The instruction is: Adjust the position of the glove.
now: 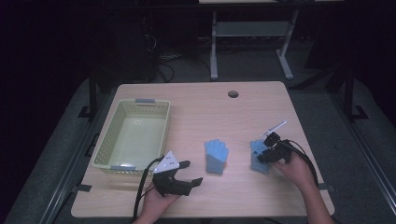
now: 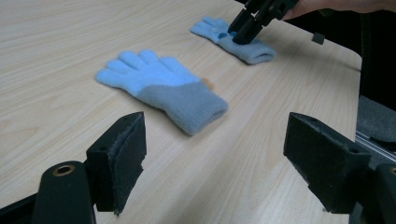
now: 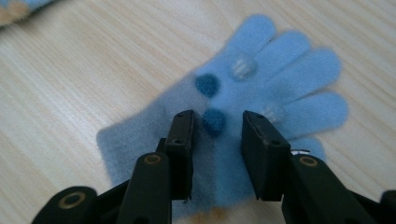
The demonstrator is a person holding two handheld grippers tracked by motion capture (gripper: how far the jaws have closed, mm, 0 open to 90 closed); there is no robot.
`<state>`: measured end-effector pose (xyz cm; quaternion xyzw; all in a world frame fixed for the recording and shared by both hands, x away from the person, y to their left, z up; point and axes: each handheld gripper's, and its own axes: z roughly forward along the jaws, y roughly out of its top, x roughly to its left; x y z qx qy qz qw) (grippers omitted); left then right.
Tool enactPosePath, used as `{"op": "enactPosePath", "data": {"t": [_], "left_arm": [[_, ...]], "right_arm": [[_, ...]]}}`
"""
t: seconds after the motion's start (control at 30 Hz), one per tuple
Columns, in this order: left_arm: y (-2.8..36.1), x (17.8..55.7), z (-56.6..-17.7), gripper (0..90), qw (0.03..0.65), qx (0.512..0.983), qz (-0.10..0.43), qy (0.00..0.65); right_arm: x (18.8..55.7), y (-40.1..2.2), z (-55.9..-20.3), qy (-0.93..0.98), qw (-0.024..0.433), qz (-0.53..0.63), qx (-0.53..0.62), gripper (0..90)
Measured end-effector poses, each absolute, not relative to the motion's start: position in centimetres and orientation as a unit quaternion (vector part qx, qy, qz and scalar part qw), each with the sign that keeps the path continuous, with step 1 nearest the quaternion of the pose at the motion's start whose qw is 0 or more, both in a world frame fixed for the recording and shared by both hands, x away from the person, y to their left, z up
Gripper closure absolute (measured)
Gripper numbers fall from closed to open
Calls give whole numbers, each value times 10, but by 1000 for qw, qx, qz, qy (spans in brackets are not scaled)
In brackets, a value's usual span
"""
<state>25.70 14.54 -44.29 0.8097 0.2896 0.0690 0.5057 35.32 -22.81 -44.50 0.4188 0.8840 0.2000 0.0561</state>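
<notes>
No readable text, label, brand, number or sign appears on anything here.

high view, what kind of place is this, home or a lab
Probably a lab or workshop set up for recording: a bare wooden table with a cable hole, a metal-framed bench behind, cables on grey carpet, dark surroundings.

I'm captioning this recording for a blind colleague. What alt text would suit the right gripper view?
The right gripper points down at a blue and grey knitted glove lying flat on a light wooden table, its two black jaws set close over the glove's middle with a gap between them. The glove has small round pompoms sewn on it, one dark blue pompom lying between the jaws.
</notes>
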Motion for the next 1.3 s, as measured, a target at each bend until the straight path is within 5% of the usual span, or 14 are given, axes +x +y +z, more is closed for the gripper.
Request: {"op": "enactPosePath", "data": {"t": [0.53, 1.3], "left_arm": [[146, 257, -444, 214, 504, 810, 65, 292], [149, 256, -443, 217, 513, 801, 62, 303]], "right_arm": [[353, -224, -444, 880, 67, 195, 428, 813], [342, -218, -402, 872, 90, 253, 409, 828]]}}
